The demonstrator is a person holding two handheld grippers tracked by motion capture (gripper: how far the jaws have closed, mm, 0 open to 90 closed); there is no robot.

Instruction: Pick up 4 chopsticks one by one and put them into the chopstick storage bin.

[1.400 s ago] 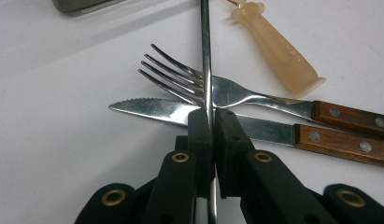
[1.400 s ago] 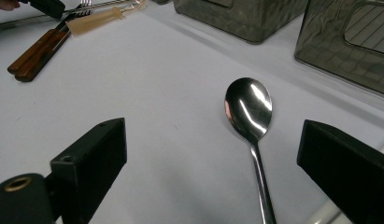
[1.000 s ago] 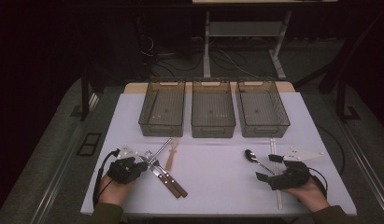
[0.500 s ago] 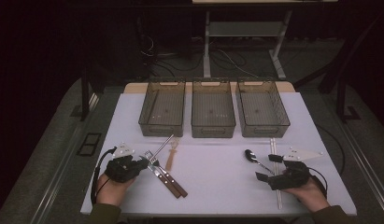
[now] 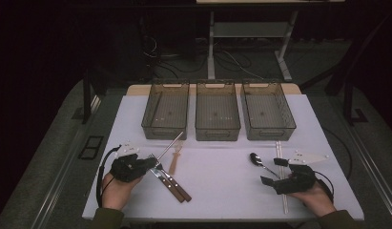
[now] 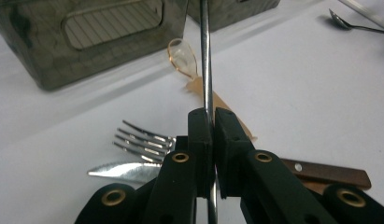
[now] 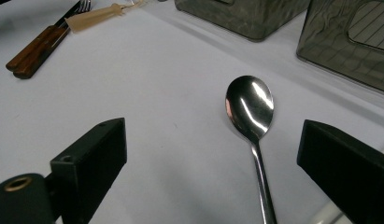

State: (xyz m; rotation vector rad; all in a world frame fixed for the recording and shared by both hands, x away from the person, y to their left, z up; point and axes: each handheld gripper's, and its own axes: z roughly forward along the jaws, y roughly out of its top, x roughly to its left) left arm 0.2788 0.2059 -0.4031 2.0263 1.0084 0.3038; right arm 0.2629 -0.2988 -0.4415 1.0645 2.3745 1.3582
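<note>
My left gripper [image 5: 153, 162] [image 6: 212, 119] is shut on a thin metal rod [image 5: 172, 144] [image 6: 205, 56]. The rod slants up from the jaws toward the left bin [image 5: 165, 130]. Under the jaws lie a fork [image 6: 143, 140] and a knife [image 6: 119, 170] with wooden handles [image 5: 177, 187], beside a clear amber spoon [image 5: 173, 161] [image 6: 182, 58]. My right gripper [image 5: 271, 171] [image 7: 213, 140] rests open near the table's front right. A steel spoon [image 5: 254, 158] [image 7: 250, 105] lies flat on the white table between its jaws, untouched.
Three dark see-through bins stand in a row at the back: left, middle [image 5: 217, 131] and right [image 5: 267, 131]. A long clear rod [image 5: 281, 191] lies on the table by the right hand. The table's front edge is close behind both hands.
The left gripper has shifted slightly right with the metal rod, whose far tip now reaches closer to the left bin. The right gripper has stayed put.
</note>
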